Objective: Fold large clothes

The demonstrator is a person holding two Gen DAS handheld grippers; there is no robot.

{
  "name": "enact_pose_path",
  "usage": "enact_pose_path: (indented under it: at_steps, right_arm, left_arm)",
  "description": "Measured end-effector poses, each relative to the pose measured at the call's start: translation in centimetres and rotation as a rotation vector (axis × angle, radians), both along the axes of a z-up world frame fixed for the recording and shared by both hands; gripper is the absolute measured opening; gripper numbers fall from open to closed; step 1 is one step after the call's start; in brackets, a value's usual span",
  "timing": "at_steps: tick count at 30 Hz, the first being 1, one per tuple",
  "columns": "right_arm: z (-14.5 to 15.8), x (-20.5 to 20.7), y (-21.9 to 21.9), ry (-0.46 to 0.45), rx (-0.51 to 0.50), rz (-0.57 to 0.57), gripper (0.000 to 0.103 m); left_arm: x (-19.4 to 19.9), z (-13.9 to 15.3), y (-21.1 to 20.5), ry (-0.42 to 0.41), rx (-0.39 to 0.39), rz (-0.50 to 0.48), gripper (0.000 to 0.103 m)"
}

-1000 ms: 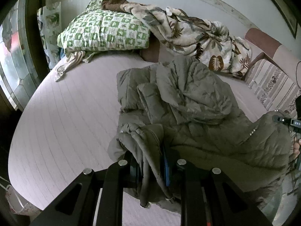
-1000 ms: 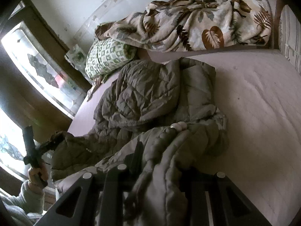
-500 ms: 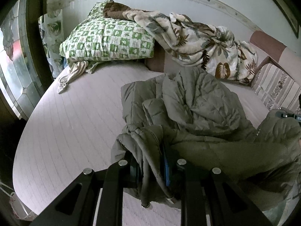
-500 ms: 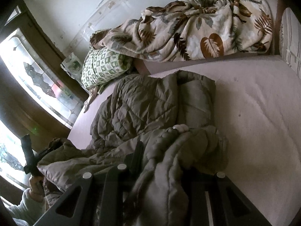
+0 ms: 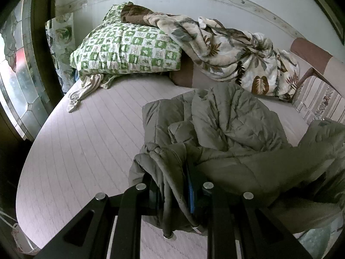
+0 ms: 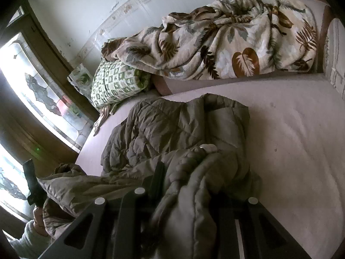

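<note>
A large olive quilted jacket lies crumpled on the pale pink bed. My left gripper is shut on a bunched edge of the jacket and holds it just above the bed's near side. My right gripper is shut on another thick fold of the same jacket; the cloth hides its right finger. The stretch of jacket between the two grippers hangs lifted. The left gripper also shows at the far left of the right wrist view.
A green checked pillow and a leaf-print blanket are piled against the wall at the head of the bed. A small beige cloth lies near the pillow. A stained-glass window is on the left. A striped cushion is at the right.
Both grippers have moved forward over the bed with the jacket edge, carrying the lifted part toward the rest of the jacket. Both grips are unchanged.
</note>
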State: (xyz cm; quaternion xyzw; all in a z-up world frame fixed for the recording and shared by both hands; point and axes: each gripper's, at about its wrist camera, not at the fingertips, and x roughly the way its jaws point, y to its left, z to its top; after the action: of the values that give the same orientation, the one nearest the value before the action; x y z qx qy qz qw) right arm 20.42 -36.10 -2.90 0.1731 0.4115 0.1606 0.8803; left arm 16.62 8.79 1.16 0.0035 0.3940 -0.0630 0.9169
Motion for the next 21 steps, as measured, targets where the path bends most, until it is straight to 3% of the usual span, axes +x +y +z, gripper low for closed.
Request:
enact_pose_path:
  at_steps: [7,21]
  right_arm:
    - [0.1,1.4,-0.2,-0.003,-0.005,-0.014,0.023]
    - [1.0,7.6,-0.9,-0.016,-0.018,-0.080,0.023]
  left_arm:
    - [1.7,0.5,-0.4,-0.019,0.018,0.001,0.020]
    - [10.2,2.3,-1.9,-0.065,0.064,0.041,0.020]
